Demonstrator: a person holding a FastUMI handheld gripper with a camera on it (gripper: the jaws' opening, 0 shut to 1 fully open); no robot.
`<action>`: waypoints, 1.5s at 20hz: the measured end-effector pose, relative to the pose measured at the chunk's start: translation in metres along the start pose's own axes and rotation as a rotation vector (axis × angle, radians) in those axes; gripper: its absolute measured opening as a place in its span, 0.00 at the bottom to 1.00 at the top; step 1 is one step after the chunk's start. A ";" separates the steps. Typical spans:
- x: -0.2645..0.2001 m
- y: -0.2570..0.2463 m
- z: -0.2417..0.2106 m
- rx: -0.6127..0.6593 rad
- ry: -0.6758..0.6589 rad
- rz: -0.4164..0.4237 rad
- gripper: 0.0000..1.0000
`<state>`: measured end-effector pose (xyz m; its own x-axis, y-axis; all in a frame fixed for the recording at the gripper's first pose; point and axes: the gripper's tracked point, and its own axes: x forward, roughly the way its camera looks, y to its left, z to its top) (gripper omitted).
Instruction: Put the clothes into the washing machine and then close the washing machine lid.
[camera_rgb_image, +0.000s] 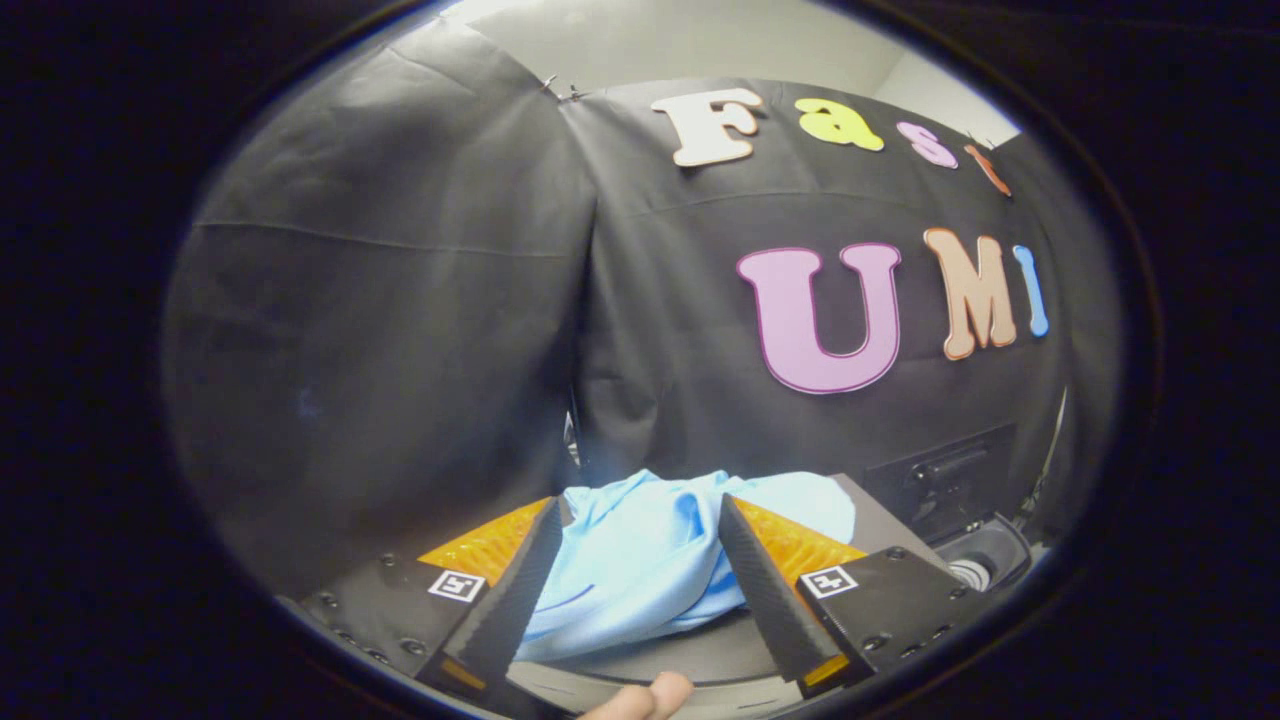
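Note:
A light blue garment (640, 560) is bunched between my gripper's (640, 500) two fingers and fills the gap between them. Both fingers press on it. It bulges above the fingertips, and a fold spills past the right finger (770, 590). The gripper is held up and faces the black booth wall. The washing machine (940, 490) sits low, beyond the right finger, as a dark panel with a handle. A round dark opening (985, 560) lies just below that panel. Under the cloth is a grey curved surface (680, 655).
The black cloth wall (400, 300) stands close ahead, with a seam running down its middle. A person's fingertip (645, 697) shows just below the fingers. A pale ceiling (700, 40) shows above the wall.

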<state>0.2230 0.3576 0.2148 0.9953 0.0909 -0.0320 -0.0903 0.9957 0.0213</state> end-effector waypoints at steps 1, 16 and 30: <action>0.007 0.001 -0.001 0.003 0.013 0.000 0.98; 0.068 -0.005 -0.031 -0.094 0.338 -0.130 0.98; 0.066 -0.052 -0.060 -0.200 0.648 -0.305 1.00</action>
<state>0.2912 0.3134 0.1520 0.7636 -0.2589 -0.5915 0.1207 0.9572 -0.2631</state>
